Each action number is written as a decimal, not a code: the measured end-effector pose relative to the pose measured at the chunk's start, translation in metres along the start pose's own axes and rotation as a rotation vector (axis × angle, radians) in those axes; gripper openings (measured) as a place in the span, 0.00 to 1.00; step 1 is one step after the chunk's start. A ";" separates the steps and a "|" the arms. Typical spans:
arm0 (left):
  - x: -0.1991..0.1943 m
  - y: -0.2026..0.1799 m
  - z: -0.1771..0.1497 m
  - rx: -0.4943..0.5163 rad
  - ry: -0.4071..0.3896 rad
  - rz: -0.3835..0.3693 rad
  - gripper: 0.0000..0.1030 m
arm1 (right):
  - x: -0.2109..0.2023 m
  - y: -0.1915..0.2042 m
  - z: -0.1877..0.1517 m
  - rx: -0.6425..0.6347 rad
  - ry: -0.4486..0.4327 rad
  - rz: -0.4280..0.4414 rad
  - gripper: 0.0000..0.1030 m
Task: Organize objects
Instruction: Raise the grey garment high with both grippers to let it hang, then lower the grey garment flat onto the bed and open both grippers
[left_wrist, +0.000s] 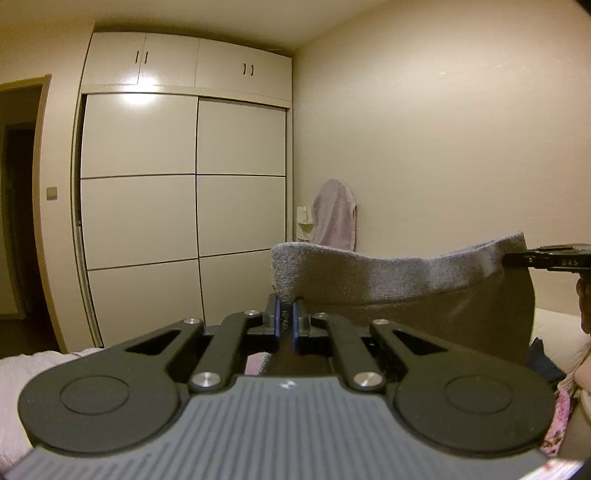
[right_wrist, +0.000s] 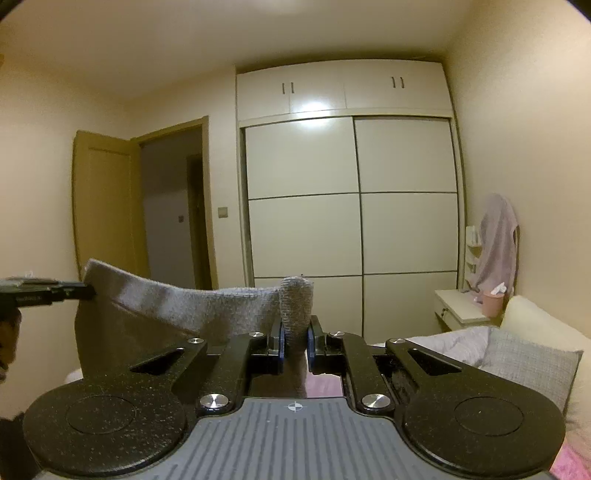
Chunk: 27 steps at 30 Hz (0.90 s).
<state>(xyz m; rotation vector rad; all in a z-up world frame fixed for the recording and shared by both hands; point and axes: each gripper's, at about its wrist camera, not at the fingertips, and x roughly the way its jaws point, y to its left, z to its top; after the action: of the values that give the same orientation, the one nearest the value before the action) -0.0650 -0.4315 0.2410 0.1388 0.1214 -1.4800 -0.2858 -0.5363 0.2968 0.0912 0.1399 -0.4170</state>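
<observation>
Grey knitted garment (left_wrist: 402, 284) hangs stretched level between both tools, its long axis running sideways: the left tool (left_wrist: 285, 314) is clamped on one top corner, the right tool (right_wrist: 295, 332) on the other.

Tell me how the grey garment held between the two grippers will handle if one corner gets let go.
Probably floppy: the grey garment sags between the left gripper and right gripper. Likely light, since corner pinches alone hold it up. The freed side would probably drop and swing.

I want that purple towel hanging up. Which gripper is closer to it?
Right, probably. The towel looks bigger beyond the right gripper; the left gripper sits farther along the grey cloth.
</observation>
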 end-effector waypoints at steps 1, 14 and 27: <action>-0.005 -0.003 -0.003 0.004 -0.003 0.002 0.04 | -0.010 -0.004 -0.006 0.002 -0.002 -0.001 0.07; -0.194 -0.042 -0.008 0.032 -0.103 -0.059 0.04 | -0.198 0.073 -0.027 -0.026 -0.122 -0.060 0.07; -0.117 -0.039 0.013 0.000 0.052 -0.115 0.04 | -0.137 0.023 -0.025 0.006 0.008 -0.085 0.07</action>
<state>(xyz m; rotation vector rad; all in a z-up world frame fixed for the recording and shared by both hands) -0.1141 -0.3220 0.2723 0.1731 0.1739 -1.5914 -0.4038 -0.4584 0.2945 0.0933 0.1510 -0.5015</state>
